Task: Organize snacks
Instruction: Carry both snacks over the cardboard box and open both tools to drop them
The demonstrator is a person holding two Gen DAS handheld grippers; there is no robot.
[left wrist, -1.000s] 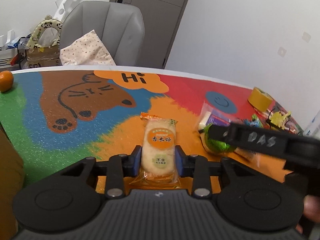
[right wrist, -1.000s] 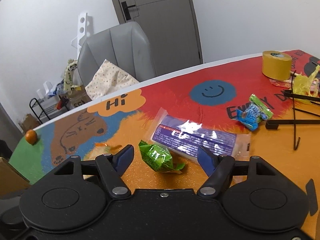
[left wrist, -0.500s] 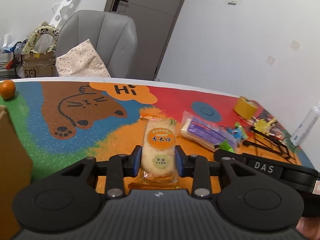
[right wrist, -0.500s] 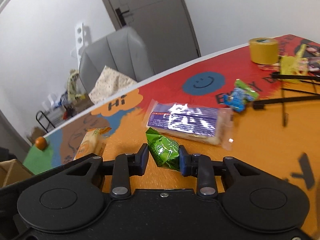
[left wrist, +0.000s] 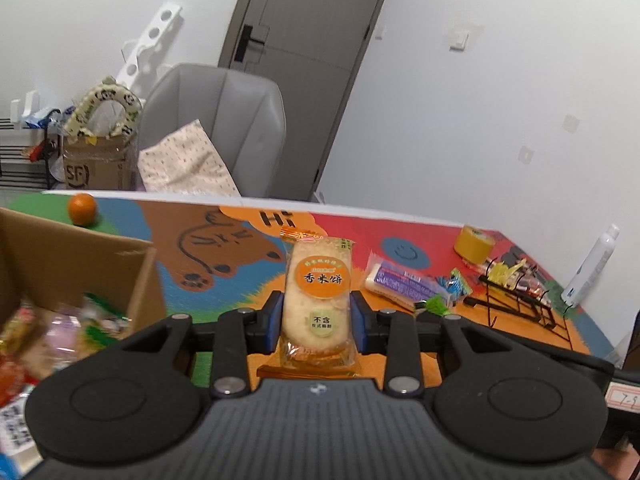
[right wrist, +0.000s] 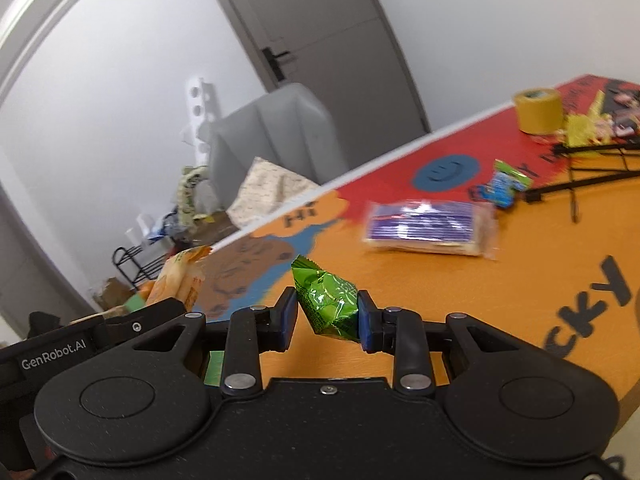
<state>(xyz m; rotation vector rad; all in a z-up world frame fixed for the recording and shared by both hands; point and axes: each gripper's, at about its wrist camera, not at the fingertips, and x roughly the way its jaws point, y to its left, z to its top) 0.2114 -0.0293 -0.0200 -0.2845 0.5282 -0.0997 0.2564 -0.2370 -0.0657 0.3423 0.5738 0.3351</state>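
Observation:
My left gripper (left wrist: 317, 322) is shut on an orange rice cracker pack (left wrist: 319, 292), held upright above the colourful table mat (left wrist: 240, 272). A cardboard box (left wrist: 76, 252) with several snacks inside sits at the left. My right gripper (right wrist: 328, 322) is shut on a crinkled green candy packet (right wrist: 326, 304), lifted off the mat (right wrist: 440, 280). The green candy packet (left wrist: 436, 303) shows small at the right in the left wrist view. The rice cracker pack (right wrist: 180, 280) shows at the left in the right wrist view. A purple wafer pack (right wrist: 430, 229) and a blue-green candy (right wrist: 504, 184) lie on the mat.
A yellow tape roll (right wrist: 538, 110), a black wire rack (left wrist: 520, 300) and a white bottle (left wrist: 592, 268) stand at the right end of the table. An orange fruit (left wrist: 82, 209) sits at the far left. A grey chair (left wrist: 224, 128) stands behind the table.
My right gripper closed on the green candy packet and lifted it. My left gripper rose with the rice cracker pack and swung left, bringing the cardboard box into view.

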